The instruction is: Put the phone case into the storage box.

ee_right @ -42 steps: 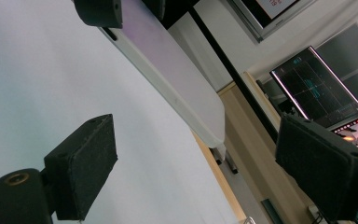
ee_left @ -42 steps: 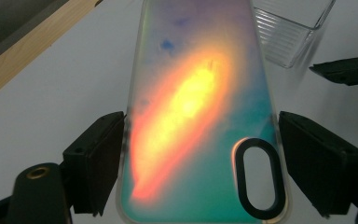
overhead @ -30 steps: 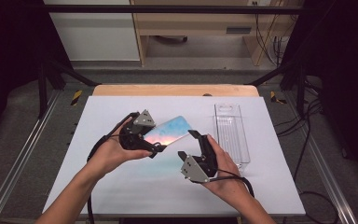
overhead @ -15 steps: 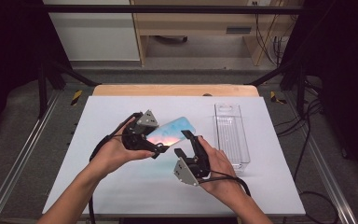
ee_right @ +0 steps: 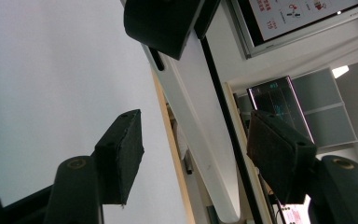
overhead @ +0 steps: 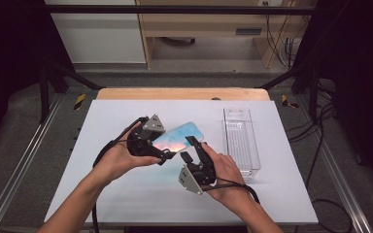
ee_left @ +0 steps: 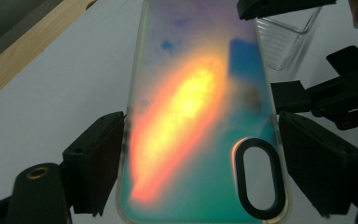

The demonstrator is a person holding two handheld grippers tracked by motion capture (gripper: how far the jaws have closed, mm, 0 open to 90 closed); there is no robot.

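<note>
Left fingers clamp the phone case; right fingers, just closing, straddle its edge untouched.

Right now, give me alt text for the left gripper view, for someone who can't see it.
An iridescent phone case, glowing orange over teal with an oval camera cutout, is clamped by its long edges in the left gripper. The right gripper reaches toward its far edge, with a clear plastic box on the white table behind.

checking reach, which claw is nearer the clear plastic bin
Right. The right claw sits just beside the clear plastic bin; the left claw, holding the phone case, is farther away.
</note>
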